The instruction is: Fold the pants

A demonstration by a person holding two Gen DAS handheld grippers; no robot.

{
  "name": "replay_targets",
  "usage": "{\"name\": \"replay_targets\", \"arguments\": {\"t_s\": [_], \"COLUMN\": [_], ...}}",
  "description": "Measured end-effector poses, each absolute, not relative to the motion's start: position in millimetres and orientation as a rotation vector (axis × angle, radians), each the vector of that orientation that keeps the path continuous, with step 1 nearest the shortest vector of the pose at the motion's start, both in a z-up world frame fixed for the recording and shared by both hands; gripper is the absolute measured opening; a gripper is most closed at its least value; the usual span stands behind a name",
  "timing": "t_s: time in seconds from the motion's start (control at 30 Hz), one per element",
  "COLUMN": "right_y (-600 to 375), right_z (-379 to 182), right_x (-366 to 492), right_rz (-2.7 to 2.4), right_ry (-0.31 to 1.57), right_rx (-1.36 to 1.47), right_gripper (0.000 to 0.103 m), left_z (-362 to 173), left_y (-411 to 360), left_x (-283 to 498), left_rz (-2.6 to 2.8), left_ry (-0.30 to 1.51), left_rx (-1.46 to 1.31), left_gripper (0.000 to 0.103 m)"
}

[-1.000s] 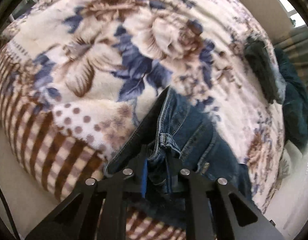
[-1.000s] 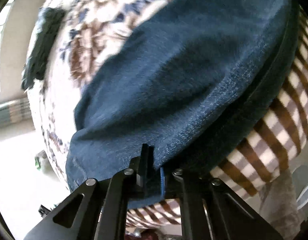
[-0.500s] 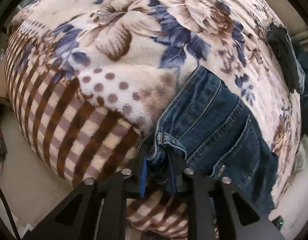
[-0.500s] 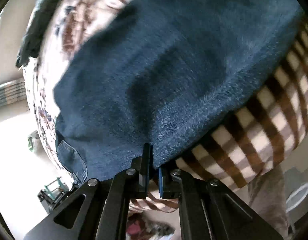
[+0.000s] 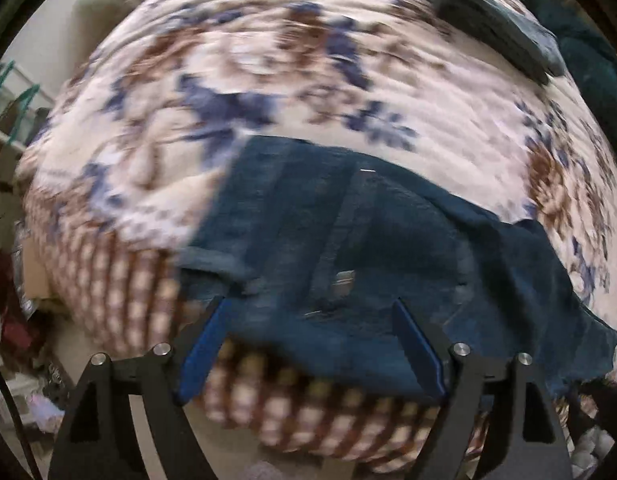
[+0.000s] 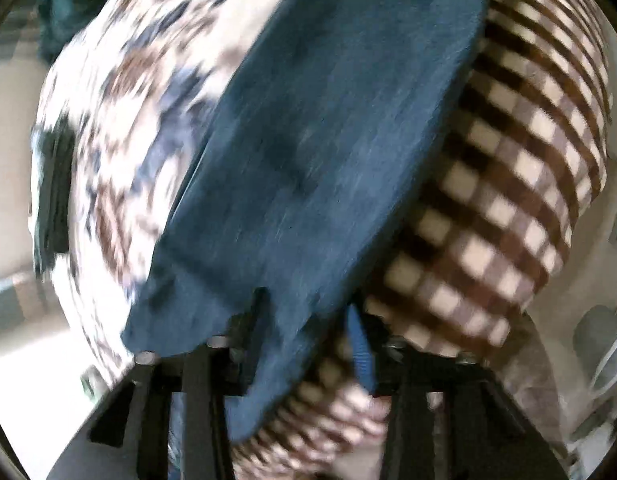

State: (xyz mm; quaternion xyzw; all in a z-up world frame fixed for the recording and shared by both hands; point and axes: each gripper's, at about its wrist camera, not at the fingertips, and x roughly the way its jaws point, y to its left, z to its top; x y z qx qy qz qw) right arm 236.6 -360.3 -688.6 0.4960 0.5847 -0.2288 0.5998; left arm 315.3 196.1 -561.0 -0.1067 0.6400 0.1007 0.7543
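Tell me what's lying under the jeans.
The jeans lie on a fleece blanket, floral on top and brown-checked down the side edge. Whatever is beneath the blanket, and the blanket's pattern directly under the denim, is covered.

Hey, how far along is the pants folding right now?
Done: the jeans lie flat on the blanket, seemingly doubled lengthwise. In hand: the left gripper has just been opening its jaws over the waist end, gripping nothing; the right gripper looks parted too, denim edge between its fingers, though blurred. Left: folding the jeans crosswise into a compact stack.
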Motion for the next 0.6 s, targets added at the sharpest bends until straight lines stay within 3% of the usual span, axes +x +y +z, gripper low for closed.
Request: {"name": "replay_targets", "arguments": {"t_s": [0.17, 0.27, 0.33, 0.43, 0.6], "right_y": [-368, -361, -347, -312, -223], "right_z": [-708, -680, -652, -619, -628], "right_x": [235, 250, 268, 309, 415], "right_rz": [-0.537, -0.469, -0.382, -0.181, 0.187], "right_ry": [1.482, 1.577, 1.608, 1.625, 1.677], "right_rx": [1.076, 0.951, 0.852, 0.738, 0.586], "right_gripper": [0.006, 0.019, 0.039, 0.058, 0.058], "left_z": [-602, -589, -574, -561, -578], "left_y": [181, 178, 170, 158, 143], "left_x": [327, 334, 342, 362, 398], "left_rz": [0.214, 0.179, 0.156, 0.149, 0.194], "left_ry": [1.53, 1.55, 1.539, 1.518, 1.515], "left_rx": [-0.21, -0.231, -0.204, -0.18, -0.209], "left_gripper": [0.081, 0.081, 0.081, 0.081, 0.081]}}
